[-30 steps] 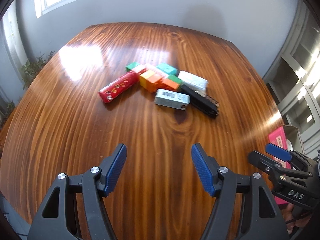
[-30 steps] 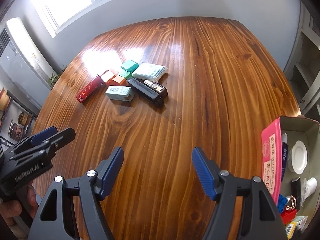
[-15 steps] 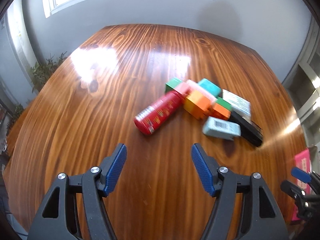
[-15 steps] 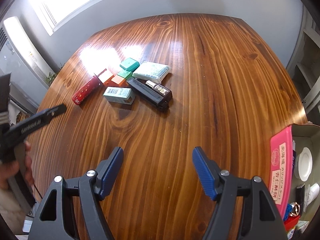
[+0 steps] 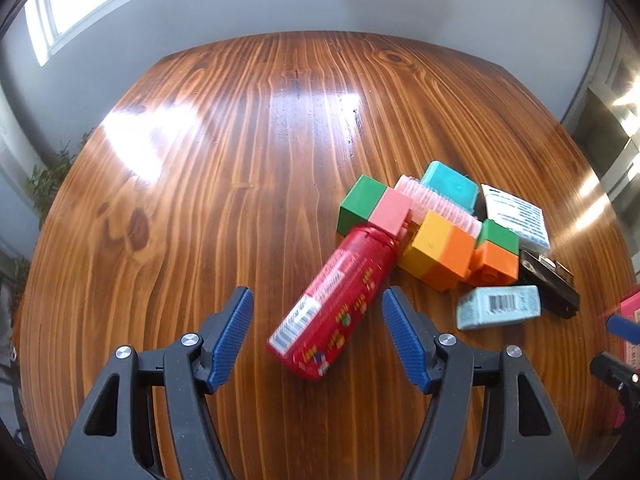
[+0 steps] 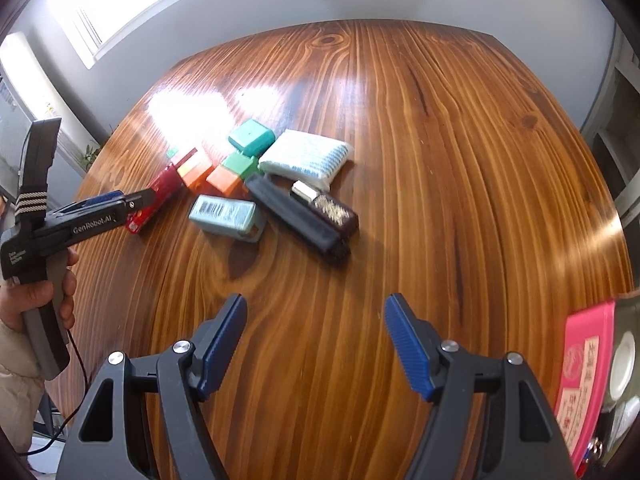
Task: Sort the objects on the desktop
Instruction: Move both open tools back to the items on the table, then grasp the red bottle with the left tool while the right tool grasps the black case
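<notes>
Left claw open, jaws wide, red tube lying between them on surface, untouched. Right claw open, empty, above bare wood. Blocks, boxes clustered beyond tube. Pink-lidded box at right edge; white round items inside, rest unclear.

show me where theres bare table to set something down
Bare wood lies left of the red tube, behind the cluster toward the wall, and right of the black case as far as the pink box. Around the blocks and barcode box, things touch.
</notes>
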